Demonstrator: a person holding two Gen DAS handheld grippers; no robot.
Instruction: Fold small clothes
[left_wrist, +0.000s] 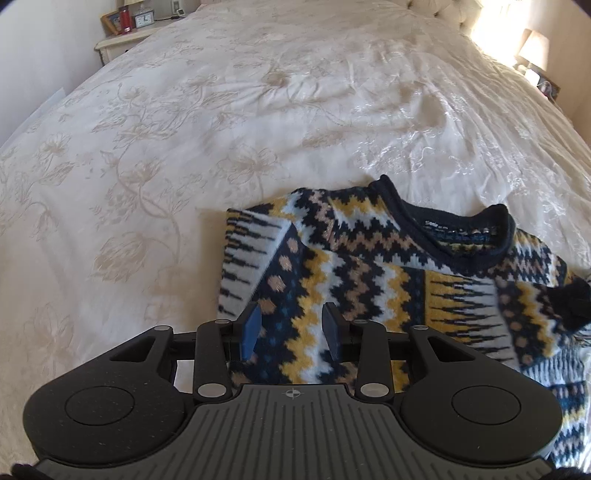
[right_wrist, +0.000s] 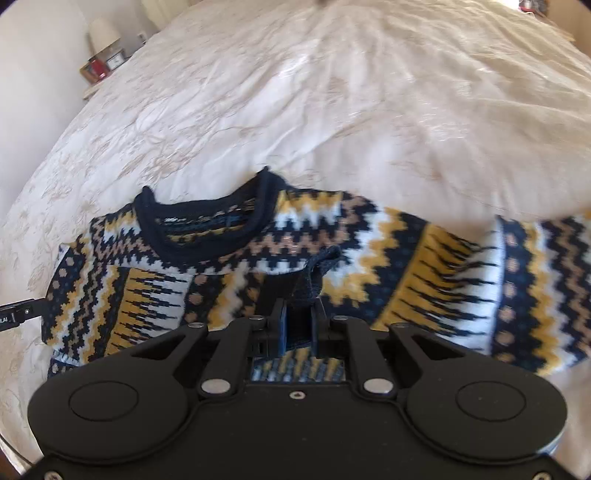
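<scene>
Two grippers over sweater (left_wrist: 369, 266) — left (left_wrist: 291, 325) spread, right (right_wrist: 299, 314) apparently pinching its cuff (right_wrist: 314, 273).

Both wrist views low and close over the sweater (left_wrist: 369, 258) (right_wrist: 221, 266), facing the headboard, sharing its collar

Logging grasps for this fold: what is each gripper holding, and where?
The right gripper pinches the patterned sweater's dark sleeve cuff. The left gripper is open over the sweater, holding nothing.
</scene>
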